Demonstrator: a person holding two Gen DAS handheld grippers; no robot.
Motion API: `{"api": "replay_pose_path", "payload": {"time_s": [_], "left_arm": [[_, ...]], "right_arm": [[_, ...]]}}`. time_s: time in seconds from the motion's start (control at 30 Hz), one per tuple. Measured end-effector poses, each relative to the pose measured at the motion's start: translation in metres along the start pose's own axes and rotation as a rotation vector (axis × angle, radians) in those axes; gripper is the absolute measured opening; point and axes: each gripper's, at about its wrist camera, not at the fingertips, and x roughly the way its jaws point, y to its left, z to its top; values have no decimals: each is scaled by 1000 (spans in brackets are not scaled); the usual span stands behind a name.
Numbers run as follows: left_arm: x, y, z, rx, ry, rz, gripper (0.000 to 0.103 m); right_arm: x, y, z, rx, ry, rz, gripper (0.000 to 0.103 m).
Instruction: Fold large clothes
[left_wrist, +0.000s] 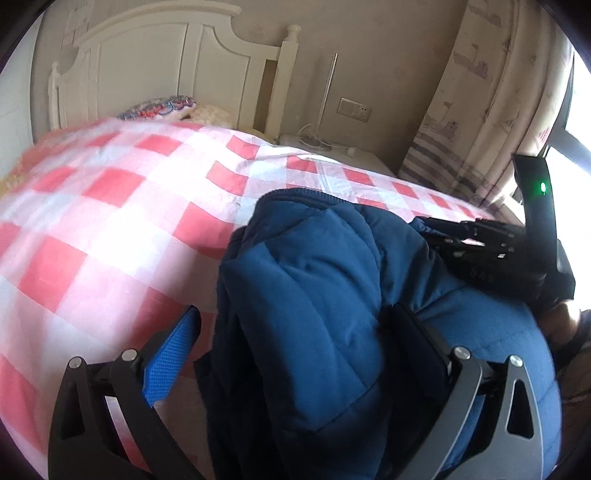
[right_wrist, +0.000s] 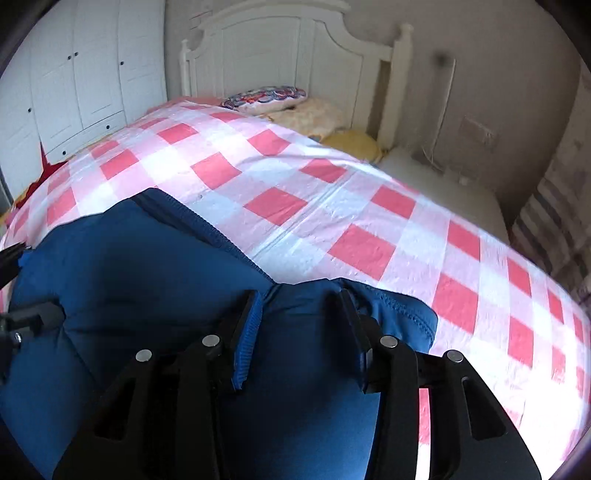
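A quilted, padded navy-blue jacket (right_wrist: 140, 266) is seen heaped on a bed spread with a smooth pink-and-white checked cotton sheet (right_wrist: 295, 192), close to the near edge. The right gripper (right_wrist: 301, 332) is shown clenched on a stitched, bound edge of the jacket, blue ribbed pads pressed into the fabric from both sides. The left gripper (left_wrist: 295, 350) is held with jaws spread wide; a thick fold of the jacket bulges between them, resting against one finger while the other blue-padded finger (left_wrist: 171, 354) stands clear, so nothing is grasped there. The garment is judged soft, puffy and fairly light, its slick shell likely to slide and spring back from a fold. A hold is best taken at seams, the zip line or the hem, where the material is thinner and firmer. A white carved wooden headboard (right_wrist: 280, 48) and a patterned cushion (right_wrist: 266, 96) are visible behind.
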Motion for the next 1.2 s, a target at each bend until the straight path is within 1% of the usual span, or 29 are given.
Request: {"api": "replay_pose_path", "payload": {"time_s": [0.07, 0.1, 0.13, 0.17, 0.23, 0.27, 0.33, 0.37, 0.4, 0.43, 0.47, 0.5, 0.53, 0.57, 0.63, 0.7, 0.77, 0.8, 0.83, 0.87, 0.9, 0.93, 1.0, 1.03, 1.1, 1.13, 1.2], "left_arm": [[-11, -12, 9, 80, -10, 87, 101], [-20, -19, 17, 120, -35, 128, 101], [-35, -26, 27, 143, -80, 132, 101], [-47, -28, 37, 142, -114, 100, 101], [-59, -33, 55, 127, -144, 53, 101], [-57, -38, 63, 134, -144, 59, 101], [-36, -46, 70, 162, -98, 87, 101], [-18, -49, 70, 175, -51, 108, 101], [10, -51, 64, 200, 27, 156, 101], [33, -51, 56, 231, 87, 209, 101], [50, -47, 47, 237, 107, 201, 101], [53, -35, 45, 177, 97, 156, 101], [54, -27, 44, 129, 103, 127, 101], [54, -21, 43, 110, 101, 121, 101], [53, -22, 38, 122, 88, 140, 101], [52, -27, 36, 149, 73, 173, 101], [51, -28, 34, 154, 71, 177, 101], [52, -26, 34, 145, 72, 168, 101], [52, -25, 34, 138, 73, 161, 101], [52, -25, 35, 132, 75, 154, 101], [52, -24, 35, 127, 77, 149, 101], [52, -24, 35, 126, 76, 150, 101], [51, -24, 35, 125, 75, 155, 101], [52, -24, 34, 124, 77, 156, 101], [53, -23, 35, 119, 78, 148, 101], [53, -23, 35, 119, 78, 147, 101], [53, -23, 36, 118, 76, 149, 101]], "right_arm": [[1, 3, 3, -28, 25, -21, 42], [2, 4, 4, -32, 26, -26, 42], [2, 4, 3, -29, 25, -26, 42], [3, 3, 3, -21, 21, -21, 42], [3, 1, 1, -3, 7, -12, 42], [2, 0, 0, 2, 3, -8, 42], [2, -1, 0, 4, 1, -6, 42], [1, -1, 0, 3, 1, -7, 42], [1, 0, 0, 2, 1, -7, 42], [1, 0, 0, 1, 1, -8, 42], [0, -1, 0, 7, -1, -8, 42], [1, -2, -1, 14, 1, -3, 42], [0, -2, -1, 15, 0, -1, 42], [0, 0, -1, 7, 0, -6, 43], [-1, 3, 2, -14, 13, -15, 43], [-9, 6, 11, -39, 17, -55, 42], [-26, 0, 17, 2, -51, -61, 42], [-34, -7, 19, 40, -97, -60, 42], [-37, -13, 19, 68, -115, -64, 42], [-34, -21, 19, 102, -112, -69, 42], [-27, -25, 18, 110, -85, -63, 42], [-11, -27, 14, 101, -38, -51, 42], [8, -26, 6, 91, 2, 1, 43], [10, -28, 3, 111, -3, 12, 43], [9, -26, 7, 121, 13, -1, 43], [6, -23, 12, 103, 27, -25, 43], [-2, -16, 18, 76, 14, -58, 43]]}}
